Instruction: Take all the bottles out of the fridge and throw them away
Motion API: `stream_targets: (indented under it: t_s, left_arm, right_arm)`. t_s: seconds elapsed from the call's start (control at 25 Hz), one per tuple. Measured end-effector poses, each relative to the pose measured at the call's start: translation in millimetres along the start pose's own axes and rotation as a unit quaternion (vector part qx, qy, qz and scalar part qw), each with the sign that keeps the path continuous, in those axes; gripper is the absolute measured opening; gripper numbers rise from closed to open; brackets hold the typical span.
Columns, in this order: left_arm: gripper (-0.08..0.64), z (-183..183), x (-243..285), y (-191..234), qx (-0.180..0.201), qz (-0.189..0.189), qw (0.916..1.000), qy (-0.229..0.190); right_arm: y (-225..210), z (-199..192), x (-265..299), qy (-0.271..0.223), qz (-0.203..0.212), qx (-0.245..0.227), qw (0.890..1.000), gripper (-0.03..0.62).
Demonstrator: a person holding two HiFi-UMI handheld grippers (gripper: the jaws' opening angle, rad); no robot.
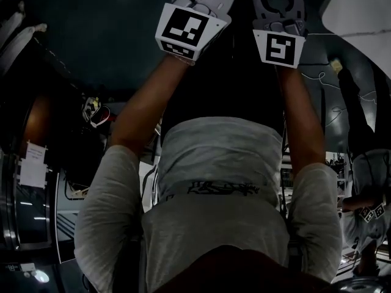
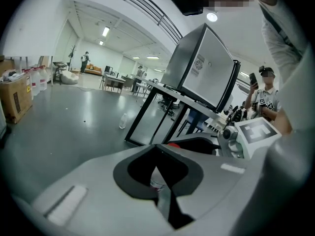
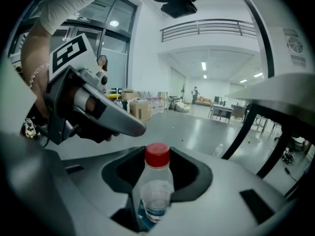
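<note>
Now: right gripper (image 3: 155, 167) pinches the clear, red-capped bottle (image 3: 156, 193), which stands upright between its jaws. Left gripper (image 2: 158, 156) jaws pressed together; I cannot tell whether the clear scrap (image 2: 156, 182) in their gap is gripped.

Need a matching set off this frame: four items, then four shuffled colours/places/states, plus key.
Items:
1. cap of the gripped bottle
2. fridge
3. loose bottle
4. left tool

States:
a. lying on the floor
b. red
c. jaws shut
d. on the black table

Pairs: 1-b, 2-d, 3-a, 4-c
</note>
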State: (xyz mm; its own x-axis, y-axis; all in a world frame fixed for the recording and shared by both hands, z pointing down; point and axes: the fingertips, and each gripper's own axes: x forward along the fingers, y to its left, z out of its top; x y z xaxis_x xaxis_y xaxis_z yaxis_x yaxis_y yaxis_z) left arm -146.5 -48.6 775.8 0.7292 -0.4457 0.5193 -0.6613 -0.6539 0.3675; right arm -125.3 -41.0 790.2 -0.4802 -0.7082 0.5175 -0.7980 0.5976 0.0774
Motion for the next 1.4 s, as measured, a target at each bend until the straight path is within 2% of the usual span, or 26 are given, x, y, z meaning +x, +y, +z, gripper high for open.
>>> stream_targets:
  t_s: [0.32, 0.64, 0.88, 1.2, 1.4]
  left_arm:
    - [0.009, -1, 3, 0, -0.001, -0.004, 1.0, 0.006]
    - [0.009, 22, -11, -8, -0.009, -0.001, 1.0, -0.002]
    - [0.009, 57, -42, -21, -0.011, 0.009, 0.9996, -0.022]
    - [0.009, 117, -71, -31, 0.0, 0.018, 0.9981, -0.059]
    - [0.009, 148, -91, -41, 0.003, 0.016, 0.9976, -0.067]
  right_arm:
    - [-6, -1, 5, 0.004, -0.004, 0.006, 1.0, 0.156]
    - [-10, 42, -12, -0.022, -0.007, 0.031, 0.999, 0.156]
    - [-9, 88, -41, -0.041, -0.011, 0.056, 0.998, 0.153]
    - [-33, 147, -68, -0.056, -0.01, 0.065, 0.996, 0.109]
    - [-43, 190, -86, -0.079, -0.001, 0.075, 0.994, 0.078]
